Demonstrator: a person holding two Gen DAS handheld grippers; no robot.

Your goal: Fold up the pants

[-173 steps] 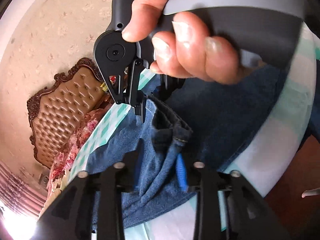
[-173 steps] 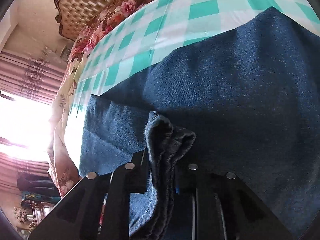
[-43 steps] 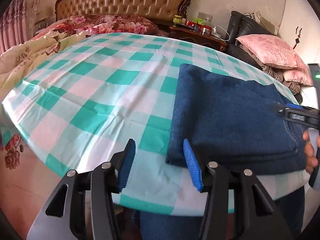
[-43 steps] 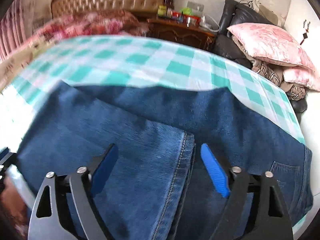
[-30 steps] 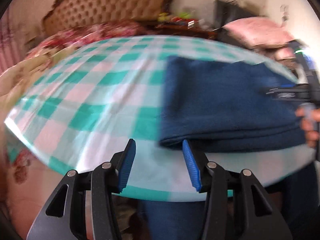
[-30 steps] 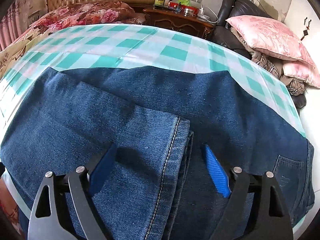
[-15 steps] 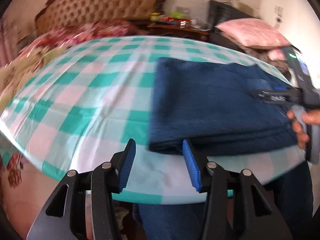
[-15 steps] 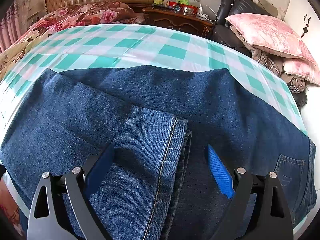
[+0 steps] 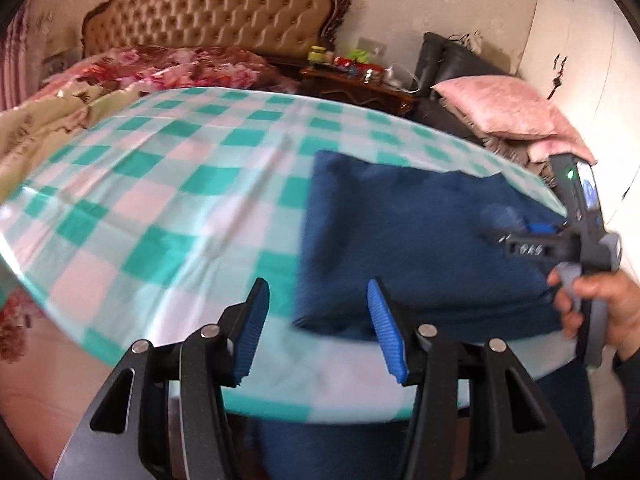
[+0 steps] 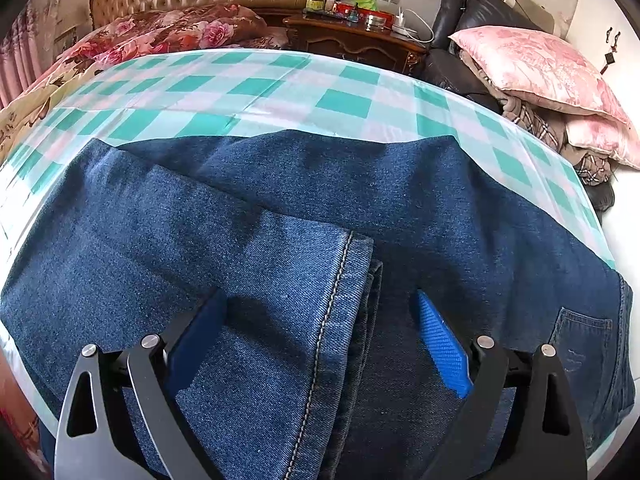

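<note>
Dark blue jeans [image 9: 416, 232] lie folded on the right part of a table with a green checked cloth [image 9: 168, 200]. My left gripper [image 9: 318, 328] is open and empty, just off the near left corner of the folded jeans. My right gripper [image 10: 320, 336] is open, low over the jeans [image 10: 280, 240], its pads either side of the stitched leg hem [image 10: 340, 272]. A back pocket [image 10: 580, 344] shows at the right. The right gripper also shows in the left wrist view [image 9: 532, 240], held by a hand over the jeans' right end.
A bed with a tufted headboard [image 9: 208, 12] and floral bedding [image 9: 168, 68] stands behind the table. A dark wooden nightstand [image 10: 352, 36] with small items and a dark chair with pink pillows [image 10: 536, 64] are at the back right.
Both grippers have let go of the jeans, which now lie folded on the table. In the last second the left gripper has shifted so the jeans' corner sits between its fingers. The right gripper has barely moved.
</note>
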